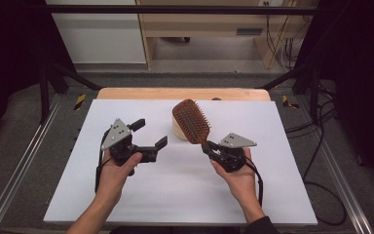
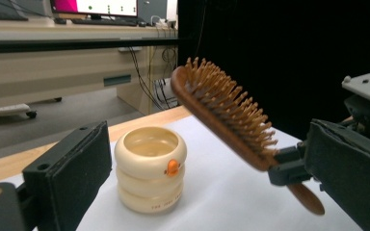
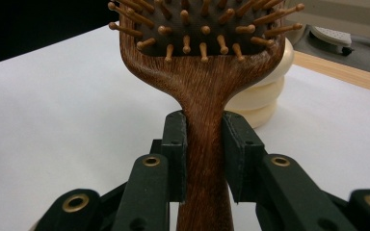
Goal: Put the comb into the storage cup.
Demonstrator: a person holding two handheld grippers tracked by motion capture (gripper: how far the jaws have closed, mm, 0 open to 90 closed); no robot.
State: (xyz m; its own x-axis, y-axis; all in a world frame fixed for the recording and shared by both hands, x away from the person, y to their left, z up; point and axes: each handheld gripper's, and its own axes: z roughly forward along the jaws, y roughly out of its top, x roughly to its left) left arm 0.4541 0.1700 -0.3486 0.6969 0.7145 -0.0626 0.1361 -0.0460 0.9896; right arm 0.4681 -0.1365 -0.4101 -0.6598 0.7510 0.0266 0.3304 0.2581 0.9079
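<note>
A brown wooden hairbrush with wooden pins is held up off the white mat, its head over a cream ribbed cup. My right gripper is shut on the brush handle, both pads pressed on its sides. The brush head tilts up and away above the cup, which stands upright with a small orange mark on its side. My left gripper is open at the left of the cup, with nothing between its wide-set pads.
The white mat covers a wooden table. Metal rails run along both sides. Cables lie on the floor at the right. Desks and a monitor stand behind the table.
</note>
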